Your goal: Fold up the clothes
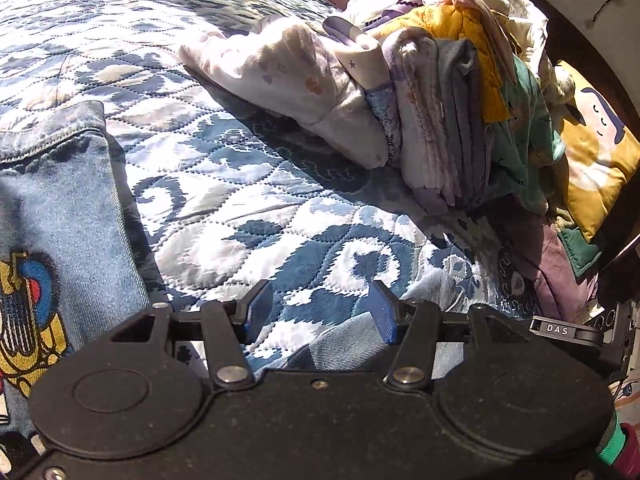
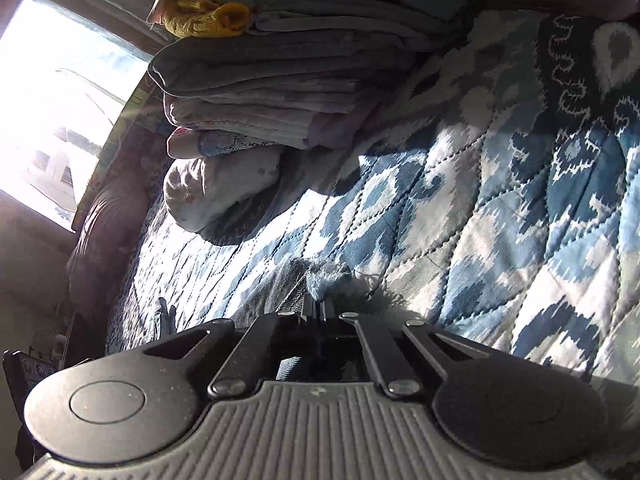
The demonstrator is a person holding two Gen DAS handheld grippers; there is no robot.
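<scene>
Denim (image 2: 320,280) frayed edge pinched, right fingers (image 2: 309,307) | rest hidden

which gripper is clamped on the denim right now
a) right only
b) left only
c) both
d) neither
a: the right gripper is pinched shut on the frayed denim edge, while the left gripper stands open over the quilt, gripping nothing.
</scene>
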